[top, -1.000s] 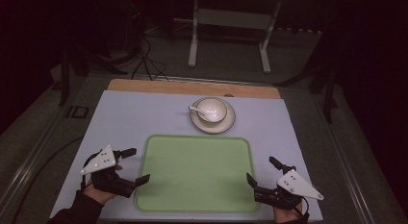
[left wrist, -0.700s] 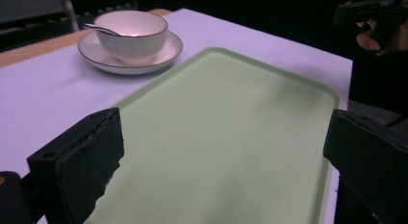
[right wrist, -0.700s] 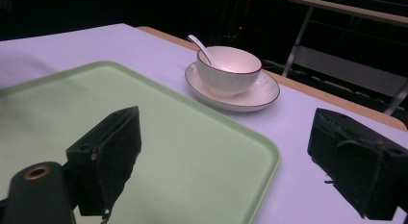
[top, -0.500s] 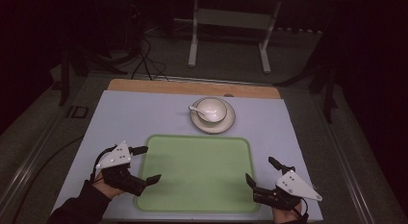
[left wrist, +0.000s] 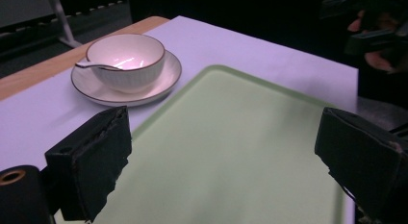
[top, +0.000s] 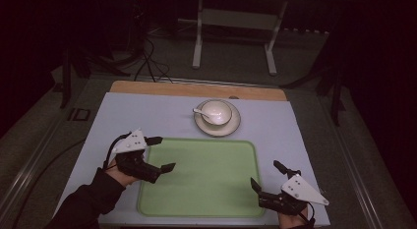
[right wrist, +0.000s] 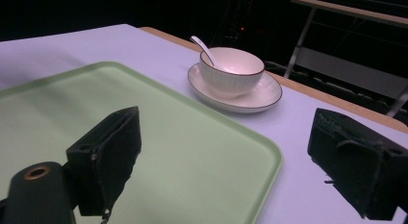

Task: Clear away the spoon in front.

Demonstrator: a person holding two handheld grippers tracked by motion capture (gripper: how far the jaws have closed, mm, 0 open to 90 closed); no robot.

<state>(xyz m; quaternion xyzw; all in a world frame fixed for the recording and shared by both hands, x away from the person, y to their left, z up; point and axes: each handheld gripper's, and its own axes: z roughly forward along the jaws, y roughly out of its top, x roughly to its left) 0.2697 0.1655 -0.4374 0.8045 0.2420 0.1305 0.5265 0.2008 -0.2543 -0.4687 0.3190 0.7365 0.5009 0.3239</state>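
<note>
Left gripper (top: 161, 153) had moved forward and inward since the earlier frame, from the table's near-left corner to over the tray's (top: 196, 209) left edge; its jaws had just been closing a touch, nothing between them. Right gripper (top: 267, 176) had not shifted, parked at the tray's near-right corner.

Both sets of jaws stood wide apart, empty. The left gripper view showed black pads (left wrist: 91, 168) framing bare green tray, bowl beyond them.

Bowl (top: 217, 112) sat on its saucer (top: 235, 127) on the far side of the table (top: 147, 111), just beyond the tray's far rim, apart from it. Spoon (top: 200, 111) lay in the bowl, handle leaning out over the rim toward the left.

Tray was bare. Nothing was gripped, nothing lifted.

Judgement: work was barely begun, approach stage only. Left gripper appeared headed for the bowl set but was well short of it. Reach, grasp and any placing onto the tray all remained to be done.
</note>
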